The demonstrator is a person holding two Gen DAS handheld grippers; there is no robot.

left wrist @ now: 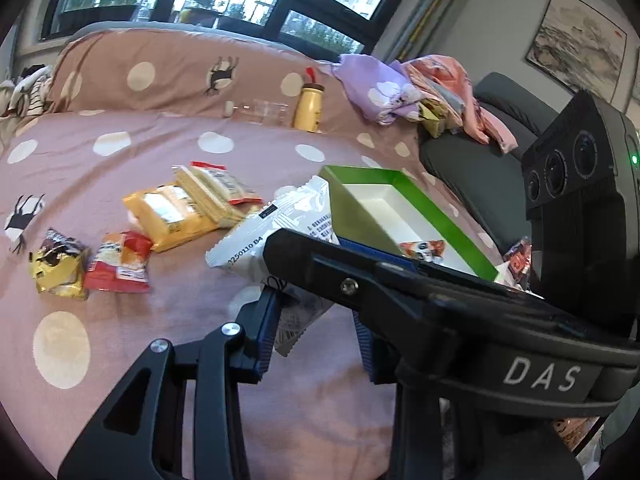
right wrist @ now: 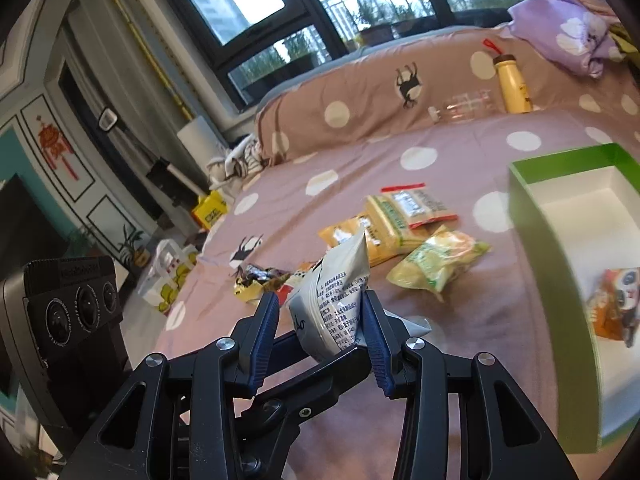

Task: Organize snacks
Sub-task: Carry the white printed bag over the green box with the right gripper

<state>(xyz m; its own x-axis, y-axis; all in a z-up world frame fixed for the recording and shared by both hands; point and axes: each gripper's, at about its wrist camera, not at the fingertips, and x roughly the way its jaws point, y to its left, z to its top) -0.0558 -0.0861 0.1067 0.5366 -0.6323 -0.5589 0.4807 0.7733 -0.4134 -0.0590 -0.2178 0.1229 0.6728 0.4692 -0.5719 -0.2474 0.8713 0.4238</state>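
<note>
Closest to me, both grippers are clamped on the same white snack pouch (right wrist: 336,300): my right gripper (right wrist: 320,332) has it pinched between its blue pads, and my left gripper (left wrist: 312,320) is squeezed nearly shut on the pouch's crimped bottom end, with the pouch held up off the bedspread (left wrist: 120,360). I'd guess it's headed for the green box (right wrist: 560,280) just beside it.

Progress-wise, not far along imo. The box has only one orange packet (right wrist: 612,304) in it that I can see. Still lying loose on the bed: a light green bag (right wrist: 440,268), the yellow packs (left wrist: 180,216), a red-and-orange pack (left wrist: 120,268) and a yellow-and-brown one (left wrist: 60,268).

Readable stuff: the pouch shows "250110 B4" plus small print too tiny to make out, and "DAS" is on the gripper body. At the far side, a yellow bottle (left wrist: 308,108) stands by the pillow.
</note>
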